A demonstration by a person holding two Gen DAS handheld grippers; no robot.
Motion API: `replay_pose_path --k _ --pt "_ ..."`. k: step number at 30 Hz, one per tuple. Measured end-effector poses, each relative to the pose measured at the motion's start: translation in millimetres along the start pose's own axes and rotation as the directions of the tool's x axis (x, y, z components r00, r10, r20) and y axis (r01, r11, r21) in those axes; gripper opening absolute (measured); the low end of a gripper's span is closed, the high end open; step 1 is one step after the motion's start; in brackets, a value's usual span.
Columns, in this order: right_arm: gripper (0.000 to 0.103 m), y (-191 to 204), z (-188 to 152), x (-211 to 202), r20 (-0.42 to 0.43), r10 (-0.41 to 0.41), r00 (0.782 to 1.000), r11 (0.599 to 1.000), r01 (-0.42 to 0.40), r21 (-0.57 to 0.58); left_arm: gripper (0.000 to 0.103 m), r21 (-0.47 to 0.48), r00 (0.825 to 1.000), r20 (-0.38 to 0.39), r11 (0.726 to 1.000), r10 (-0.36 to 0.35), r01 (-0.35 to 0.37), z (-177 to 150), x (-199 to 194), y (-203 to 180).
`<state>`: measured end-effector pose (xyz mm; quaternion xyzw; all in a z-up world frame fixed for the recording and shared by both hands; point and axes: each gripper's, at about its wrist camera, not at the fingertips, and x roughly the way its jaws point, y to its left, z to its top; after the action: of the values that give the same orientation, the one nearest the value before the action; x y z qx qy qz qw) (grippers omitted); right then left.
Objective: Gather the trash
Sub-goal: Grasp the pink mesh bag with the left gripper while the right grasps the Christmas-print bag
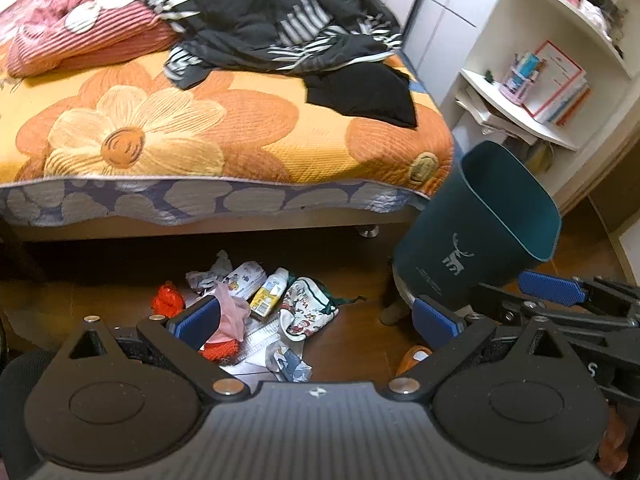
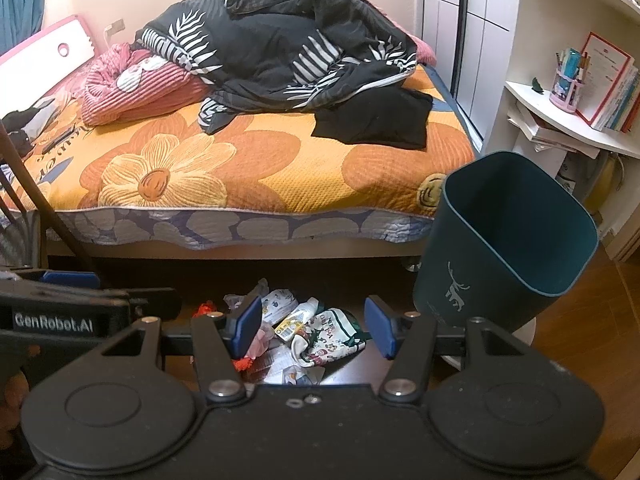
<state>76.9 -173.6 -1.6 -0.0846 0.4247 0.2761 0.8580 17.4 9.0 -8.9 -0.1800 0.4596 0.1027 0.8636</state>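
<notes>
1. Left wrist view: left gripper (image 1: 316, 318) w/ fingers spread wide, grasping nothing, hanging over the trash pile (image 1: 256, 312) on the wood floor (image 1: 360, 344) just in front of the bed (image 1: 224, 140). Pile incl. pink plastic bag (image 1: 232, 316), red net (image 1: 169, 300), small yellow-label bottle (image 1: 272, 292), printed wrappers. Teal bin (image 1: 480, 232) stands to the right of the pile, looks empty. Right gripper's blue pad visible at right edge.
2. Right wrist view: right gripper (image 2: 312, 330) also released, nothing between pads; same pile (image 2: 304, 336) straight ahead below it, bin (image 2: 508, 240) close at right, mouth tilted toward camera.
3. Advice, my read: nothing collected yet. Drop one gripper onto a single piece on top, e.g. the bottle (image 2: 298, 318), pinch at mid-body, lift clear before swinging over bin. Soft bag may snag neighbours.
</notes>
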Motion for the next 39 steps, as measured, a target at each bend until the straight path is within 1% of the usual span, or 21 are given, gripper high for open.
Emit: replay_pose_path --k 4,6,8,11,13,19,22,25,28,29,31,33,35,37,39 --pt "0.057 -11 6 14 -0.008 0.005 1.000 1.000 -0.004 0.013 0.103 -0.082 1.000 -0.003 0.996 0.020 -0.020 7 11 21" --pt "0.057 -21 8 28 -0.038 0.017 0.999 0.999 -0.015 0.051 0.103 -0.109 0.999 -0.012 0.993 0.036 -0.037 11 22 33" --pt "0.057 -31 10 48 -0.084 0.031 0.996 0.996 -0.024 0.083 0.103 -0.114 0.998 -0.025 0.991 0.065 -0.068 15 38 42" --pt "0.057 -42 13 85 -0.150 0.061 0.987 0.992 -0.044 0.115 0.103 -0.123 0.995 -0.043 0.988 0.092 -0.097 22 67 59" --pt "0.057 -46 13 111 -0.189 0.081 0.979 0.990 -0.058 0.125 0.103 -0.126 0.994 -0.054 0.987 0.093 -0.099 27 88 69" --pt "0.057 -54 17 195 -0.294 0.105 0.950 0.986 -0.060 0.156 0.103 -0.115 0.982 -0.156 0.985 0.111 -0.129 38 166 95" --pt "0.057 -53 17 241 -0.353 0.110 0.929 0.984 -0.053 0.169 0.103 -0.117 0.963 -0.230 0.979 0.138 -0.168 41 214 106" --pt "0.057 -48 10 289 -0.415 0.111 0.903 0.983 -0.037 0.182 0.102 -0.133 0.935 -0.314 0.968 0.164 -0.215 41 265 118" --pt "0.057 -42 1 334 -0.467 0.116 0.877 0.981 -0.027 0.194 0.102 -0.139 0.909 -0.377 0.959 0.179 -0.246 37 311 131" --pt "0.057 -39 -3 348 -0.483 0.119 0.867 0.980 -0.025 0.196 0.102 -0.141 0.897 -0.400 0.955 0.186 -0.261 34 327 136" --pt "0.057 -34 -12 375 -0.512 0.116 0.851 0.982 -0.020 0.190 0.102 -0.145 0.880 -0.437 0.951 0.185 -0.272 29 352 145" --pt "0.057 -29 -20 398 -0.543 0.110 0.833 0.983 -0.011 0.182 0.102 -0.144 0.857 -0.478 0.945 0.193 -0.294 22 378 154" --pt "0.057 -24 -30 420 -0.571 0.103 0.814 0.985 -0.005 0.171 0.102 -0.139 0.840 -0.506 0.943 0.196 -0.303 13 400 162" --pt "0.057 -19 -37 438 -0.597 0.094 0.797 0.988 -0.001 0.155 0.102 -0.130 0.819 -0.537 0.940 0.202 -0.317 3 417 167" --pt "0.057 -14 -45 456 -0.617 0.083 0.783 0.990 0.004 0.139 0.102 -0.126 0.802 -0.562 0.938 0.201 -0.324 -5 432 172"
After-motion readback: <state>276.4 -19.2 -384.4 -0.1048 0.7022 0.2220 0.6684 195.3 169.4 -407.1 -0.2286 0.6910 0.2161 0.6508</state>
